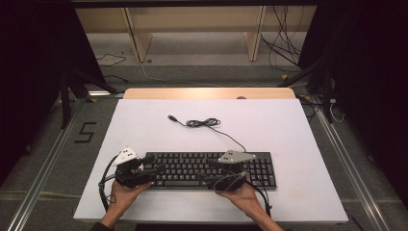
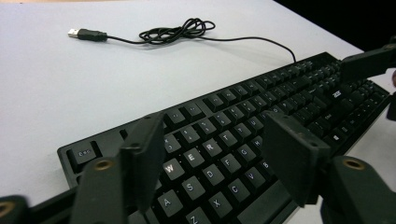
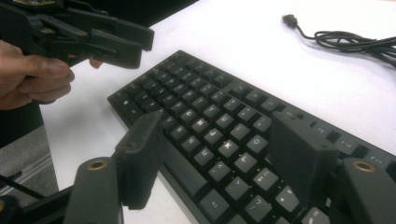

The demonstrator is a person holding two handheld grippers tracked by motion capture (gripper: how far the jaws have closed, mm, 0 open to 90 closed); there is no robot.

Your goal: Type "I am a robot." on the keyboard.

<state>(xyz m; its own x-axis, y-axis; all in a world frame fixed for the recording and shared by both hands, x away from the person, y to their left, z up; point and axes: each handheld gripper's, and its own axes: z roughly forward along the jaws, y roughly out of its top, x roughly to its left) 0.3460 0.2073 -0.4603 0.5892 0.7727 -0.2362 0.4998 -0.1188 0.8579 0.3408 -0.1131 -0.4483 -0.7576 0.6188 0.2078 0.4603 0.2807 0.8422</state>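
A black keyboard [image 1: 207, 170] lies on the white table [image 1: 144, 125], low in the middle of the high view, near the table's front edge. Its cable [image 1: 204, 123] runs toward the upper middle, bunched in a loose coil, and ends in a USB plug [image 1: 171, 117].

The left tool [image 1: 153, 171] hovers at the keyboard's left end, low left of centre, jaws spread with nothing between them; the left gripper view shows letter keys beneath the gap.

The right tool [image 1: 208, 174] sits over the right half, jaws likewise apart and empty above the keys.
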